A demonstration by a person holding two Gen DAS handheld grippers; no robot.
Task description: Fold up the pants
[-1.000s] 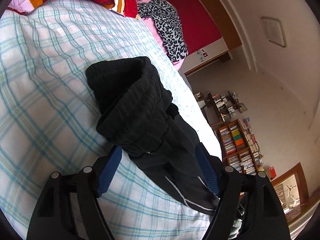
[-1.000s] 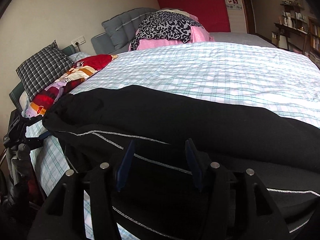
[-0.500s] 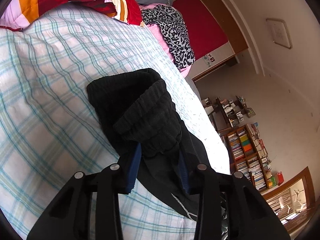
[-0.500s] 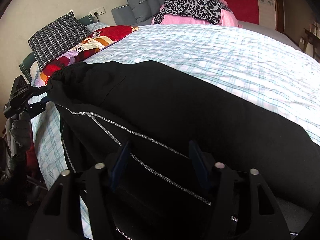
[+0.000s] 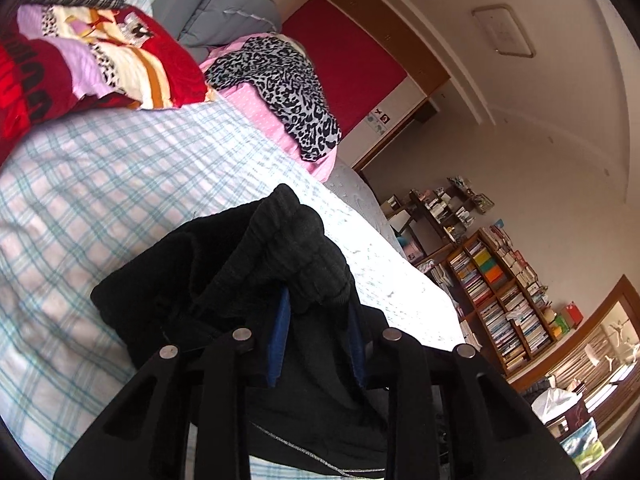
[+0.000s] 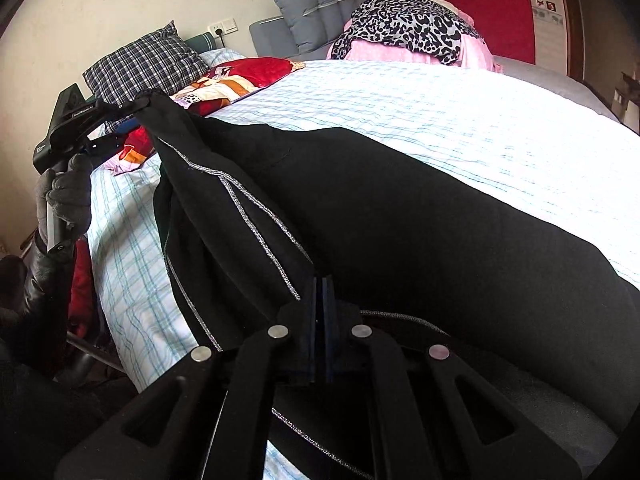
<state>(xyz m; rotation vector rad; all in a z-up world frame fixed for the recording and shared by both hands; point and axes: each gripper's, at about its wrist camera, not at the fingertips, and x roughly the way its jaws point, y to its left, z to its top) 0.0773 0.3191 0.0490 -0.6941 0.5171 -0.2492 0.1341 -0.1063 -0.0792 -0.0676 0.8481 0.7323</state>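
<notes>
Bedroom scene: a bed (image 6: 460, 120) under a pale checked sheet carries the work, its head end stacked with pillows. Left to right along the near edge: the left claw (image 5: 316, 320), blue pads closed on the ribbed waistband of the black pants (image 6: 400, 216), holds that end raised off the sheet near the near-left corner; the right claw (image 6: 320, 320), pads pressed tight together, pinches the cloth beside the silver side stripe, farther right along the same edge. Between the two grips the pants sag in a loose span, the rest lying across the sheet toward the right.

Handling, as judged: soft, light, limp knit that drapes and slips into creases; hems and waistband give the firmest hold, and an even pull at both ends should keep the fold square.

Surroundings: a checked pillow (image 6: 148, 64) and a red patterned quilt (image 5: 92, 60) at the head-left corner, a leopard-print cloth (image 5: 288, 80) over pink bedding at the head-right corner; a bookshelf (image 5: 500, 288) stands beyond the bed. None of them touches the pants; the sheet ahead lies open for folding.
</notes>
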